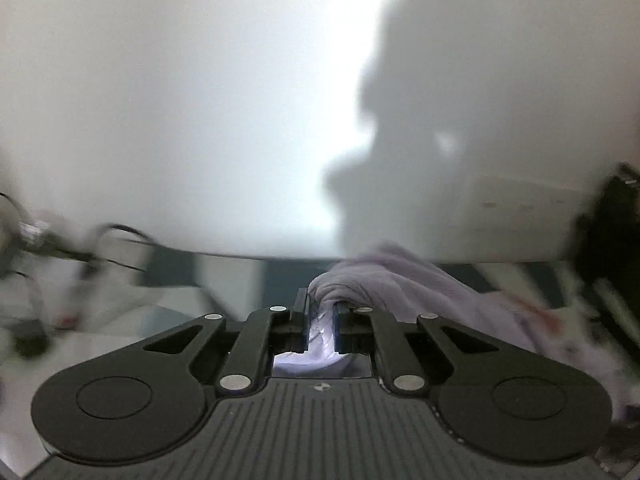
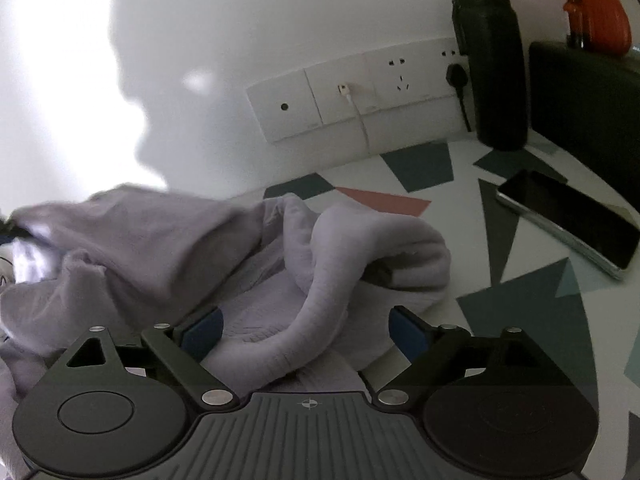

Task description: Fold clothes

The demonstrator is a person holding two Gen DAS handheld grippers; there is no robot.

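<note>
Between the nearly closed jaws of the left gripper [image 1: 321, 320], a bunched fold of the lilac garment [image 1: 404, 280] is pinched, the cloth trailing off to the right above the patterned table [image 1: 280, 276]. The right gripper [image 2: 306, 330] tilts down over the crumpled garment [image 2: 340, 248], its jaws spread wide, a rolled fold lying loose between them on the tabletop [image 2: 520, 304]. Beyond lie a phone [image 2: 568, 220] and a dark bottle [image 2: 492, 60] by the wall sockets [image 2: 360, 92].

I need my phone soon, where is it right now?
In the right wrist view the phone lies face up on the patterned table, right of the lilac garment and just in front of the black flask.
</note>
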